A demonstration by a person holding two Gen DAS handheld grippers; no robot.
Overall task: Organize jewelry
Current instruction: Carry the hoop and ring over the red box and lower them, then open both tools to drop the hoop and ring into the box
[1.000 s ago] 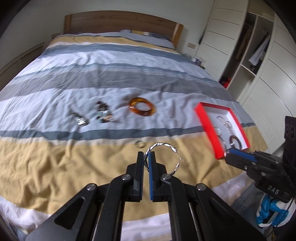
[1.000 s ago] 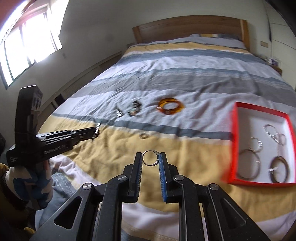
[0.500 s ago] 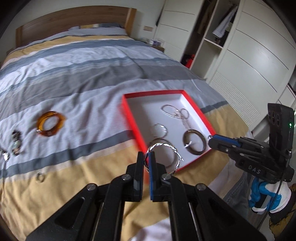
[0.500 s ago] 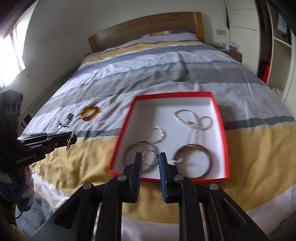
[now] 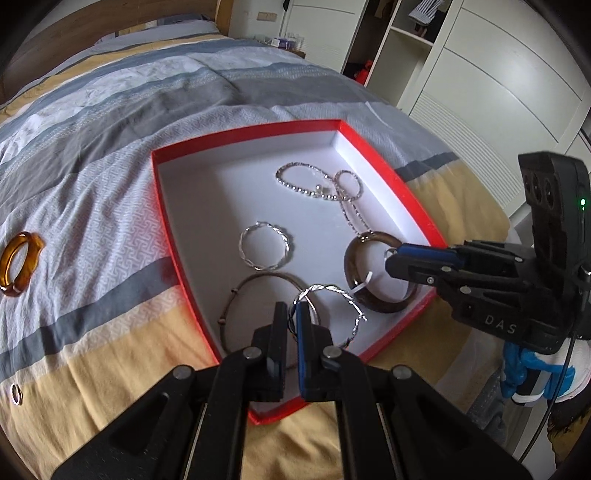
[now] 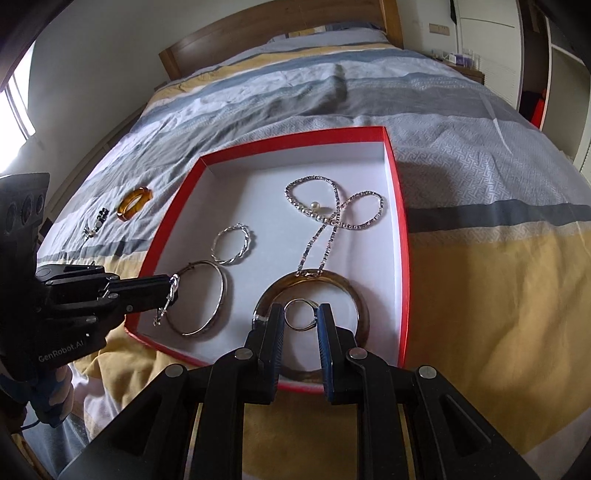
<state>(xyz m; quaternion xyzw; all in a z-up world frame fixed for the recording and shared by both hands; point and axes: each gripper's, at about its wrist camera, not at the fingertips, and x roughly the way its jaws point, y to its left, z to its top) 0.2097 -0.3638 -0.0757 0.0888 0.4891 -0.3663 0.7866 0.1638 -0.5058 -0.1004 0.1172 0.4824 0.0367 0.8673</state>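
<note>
Both hand-held grippers have advanced over the red-rimmed white cardboard box point(image 5: 384, 177) on the striped bed point(image 5: 110, 122). Left hand-held gripper point(image 5: 291, 321) clamps a twisted silver hoop point(image 5: 332, 295); right hand-held gripper point(image 6: 301, 317) pinches a small silver ring point(image 6: 300, 314) above the brown bangle point(image 6: 354, 295).

**Striped bed with a red box and loose jewelry**

The bed point(image 6: 480, 155) is covered by a quilt in grey, white and mustard-yellow bands, with a wooden headboard point(image 6: 280, 33) at its far end. A shallow red box point(image 6: 400, 236) with a white inside sits directly on the quilt, across the grey and yellow bands. To the box's left on the grey-white band lies an amber bangle point(image 6: 135, 203), and beside it a small dark beaded piece point(image 6: 100, 218). A small ring point(image 5: 15, 392) rests alone on the yellow band, well apart from the box.
</note>
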